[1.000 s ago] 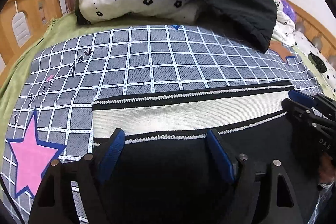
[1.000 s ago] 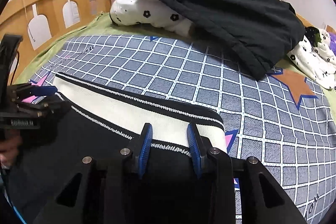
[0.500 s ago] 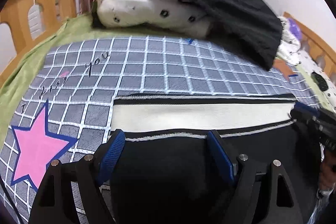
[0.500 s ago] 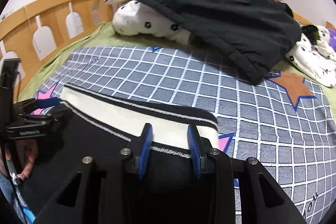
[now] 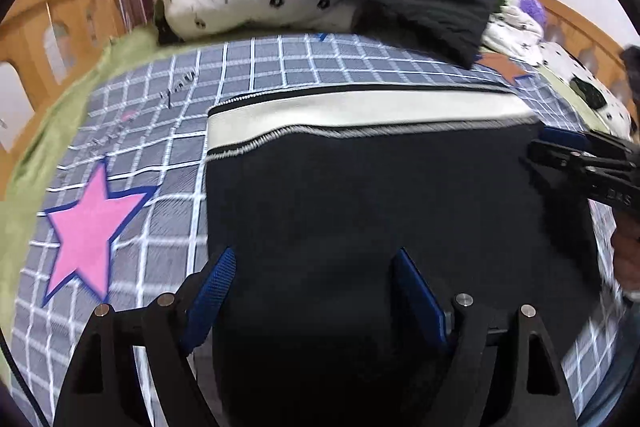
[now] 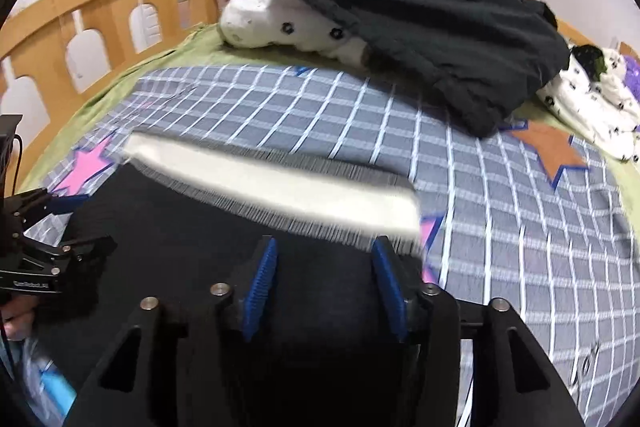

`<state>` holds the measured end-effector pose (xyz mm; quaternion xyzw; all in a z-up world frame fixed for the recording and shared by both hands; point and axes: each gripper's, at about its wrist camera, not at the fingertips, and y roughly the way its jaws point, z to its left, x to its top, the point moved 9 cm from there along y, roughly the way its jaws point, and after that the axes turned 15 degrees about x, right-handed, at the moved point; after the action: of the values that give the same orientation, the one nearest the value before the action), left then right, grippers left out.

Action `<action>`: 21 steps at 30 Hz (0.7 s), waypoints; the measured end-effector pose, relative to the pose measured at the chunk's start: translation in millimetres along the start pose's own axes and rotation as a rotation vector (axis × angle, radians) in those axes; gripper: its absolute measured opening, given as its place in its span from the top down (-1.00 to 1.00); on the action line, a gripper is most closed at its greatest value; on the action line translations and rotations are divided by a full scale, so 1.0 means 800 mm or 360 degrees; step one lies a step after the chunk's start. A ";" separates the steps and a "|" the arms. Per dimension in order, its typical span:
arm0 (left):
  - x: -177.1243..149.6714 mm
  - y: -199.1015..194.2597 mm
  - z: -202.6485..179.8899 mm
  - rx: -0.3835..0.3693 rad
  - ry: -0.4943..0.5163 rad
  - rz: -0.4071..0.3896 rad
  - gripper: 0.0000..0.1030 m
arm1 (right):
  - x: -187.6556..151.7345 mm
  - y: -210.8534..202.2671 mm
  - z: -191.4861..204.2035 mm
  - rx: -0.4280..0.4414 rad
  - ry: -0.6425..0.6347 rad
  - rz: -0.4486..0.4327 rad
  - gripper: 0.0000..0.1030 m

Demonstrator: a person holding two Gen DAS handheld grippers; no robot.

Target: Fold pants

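Note:
Folded black pants (image 5: 380, 195) with a wide white waistband (image 5: 360, 111) lie flat on the checked bedspread; they also show in the right wrist view (image 6: 192, 227). My left gripper (image 5: 316, 291) is open, its blue pads over the near part of the black cloth. My right gripper (image 6: 326, 279) is open over the pants' right side, just short of the waistband (image 6: 280, 187). Each gripper shows at the edge of the other's view: the right gripper (image 5: 580, 163) and the left gripper (image 6: 48, 251).
A pile of bedding, a white flowered pillow (image 6: 280, 23) under a black garment (image 6: 420, 15), lies at the far side. A wooden bed rail (image 6: 92, 23) runs on the left. More flowered bedding (image 6: 592, 99) is at the right. The grey checked sheet (image 6: 500, 227) surrounds the pants.
Both grippers have pulled back toward me and risen, so more black cloth and the waistband now lie farther ahead. Both views are blurred by motion. The right gripper's fingers have spread wider.

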<state>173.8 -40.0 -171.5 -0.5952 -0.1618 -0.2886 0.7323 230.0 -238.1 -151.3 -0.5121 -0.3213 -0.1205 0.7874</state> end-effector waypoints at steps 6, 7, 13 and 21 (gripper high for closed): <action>-0.080 -0.050 0.000 -0.0018 0.0006 -0.0020 -0.58 | -0.064 -0.038 0.025 -0.0078 -0.0046 0.0067 -0.02; -0.090 -0.058 0.004 -0.0023 0.0007 -0.0020 -0.58 | -0.073 -0.044 0.027 -0.0073 -0.0029 0.0071 -0.03; -0.141 -0.086 0.023 0.0023 0.0121 -0.0045 -0.58 | -0.136 -0.082 0.048 -0.0043 0.0087 0.0145 -0.03; -0.162 -0.079 0.037 0.0286 0.0239 -0.0101 -0.58 | -0.152 -0.120 0.059 -0.0051 0.0150 0.0071 -0.03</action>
<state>36.6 10.3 -190.3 -0.4984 -0.1504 -0.3397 0.7833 68.8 -256.2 -145.1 -0.5254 -0.2704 -0.1321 0.7959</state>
